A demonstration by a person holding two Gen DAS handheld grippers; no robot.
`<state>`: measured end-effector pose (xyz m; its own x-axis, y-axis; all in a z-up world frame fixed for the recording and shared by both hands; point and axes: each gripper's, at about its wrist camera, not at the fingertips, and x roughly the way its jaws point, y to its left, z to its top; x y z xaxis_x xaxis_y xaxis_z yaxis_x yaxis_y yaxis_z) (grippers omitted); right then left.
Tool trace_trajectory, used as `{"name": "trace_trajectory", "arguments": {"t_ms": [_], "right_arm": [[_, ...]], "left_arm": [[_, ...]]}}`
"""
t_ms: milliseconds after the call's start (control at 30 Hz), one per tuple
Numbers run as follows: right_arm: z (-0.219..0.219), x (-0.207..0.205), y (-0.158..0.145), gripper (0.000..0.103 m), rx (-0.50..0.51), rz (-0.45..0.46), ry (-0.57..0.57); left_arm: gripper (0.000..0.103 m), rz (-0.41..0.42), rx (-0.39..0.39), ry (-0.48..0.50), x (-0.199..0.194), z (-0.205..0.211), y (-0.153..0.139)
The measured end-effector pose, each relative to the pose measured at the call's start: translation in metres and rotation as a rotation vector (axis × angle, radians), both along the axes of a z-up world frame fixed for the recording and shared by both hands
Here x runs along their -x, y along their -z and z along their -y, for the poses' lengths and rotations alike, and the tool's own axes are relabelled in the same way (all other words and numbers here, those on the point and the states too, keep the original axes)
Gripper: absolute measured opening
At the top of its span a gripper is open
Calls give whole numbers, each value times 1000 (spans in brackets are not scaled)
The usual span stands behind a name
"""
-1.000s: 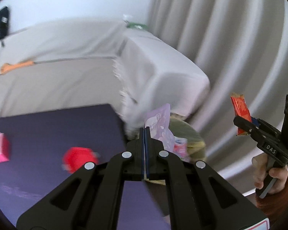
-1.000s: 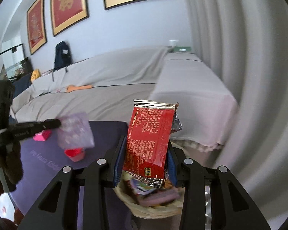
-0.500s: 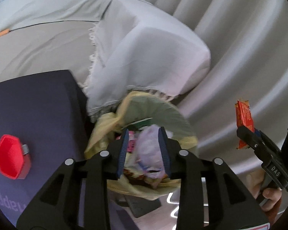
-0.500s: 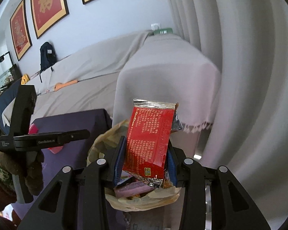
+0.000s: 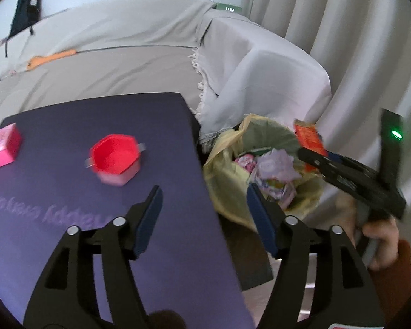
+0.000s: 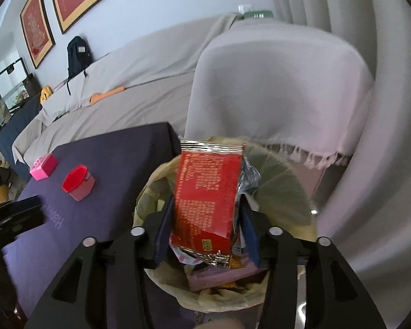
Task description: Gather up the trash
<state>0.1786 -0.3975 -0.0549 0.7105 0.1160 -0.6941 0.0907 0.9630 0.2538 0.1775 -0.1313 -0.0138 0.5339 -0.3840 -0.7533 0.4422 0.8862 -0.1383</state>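
Left gripper (image 5: 204,208): fingers wide apart with nothing between them; they have just been opening. It hangs over the right edge of the dark purple surface (image 5: 96,219), beside the bin.
Right gripper (image 6: 207,229): its fingers have just been opening. The red wrapper (image 6: 205,200) stands upright between them, and a gap shows along its right side, so the pads no longer seem to press on it.
Red wrapper: directly above the mouth of the bin, its lower crimped edge low between the fingers, its silver top edge up.
Bin (image 6: 276,189): lined with a yellow bag, standing just off the corner of the surface, in front of the grey-covered sofa arm (image 6: 282,87).
Bin contents: a crumpled pale purple wrapper (image 5: 274,164) on top of other packets, seen from the left wrist; a flat pink packet (image 6: 222,274) lies lower in the bin.
Surface: a red hexagonal tub (image 5: 115,157) and a pink box (image 5: 2,149) sit well apart from the bin, toward the left.
Person: a hand (image 5: 378,230) with a rust-coloured sleeve holds the right gripper's handle.
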Motion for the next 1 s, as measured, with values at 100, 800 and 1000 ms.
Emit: {"name": "trace_trajectory", "arguments": {"t_ms": [100, 800, 1000], "right_arm": [[-3, -1, 9, 59, -7, -7, 16], [-98, 153, -42, 63, -8, 94, -83], [-131, 206, -49, 63, -4, 143, -118]], "left_arm": [[65, 53, -12, -40, 23, -19, -10], [65, 232, -77, -223, 163, -101, -32], [65, 309, -79, -233, 183, -105, -46]]}}
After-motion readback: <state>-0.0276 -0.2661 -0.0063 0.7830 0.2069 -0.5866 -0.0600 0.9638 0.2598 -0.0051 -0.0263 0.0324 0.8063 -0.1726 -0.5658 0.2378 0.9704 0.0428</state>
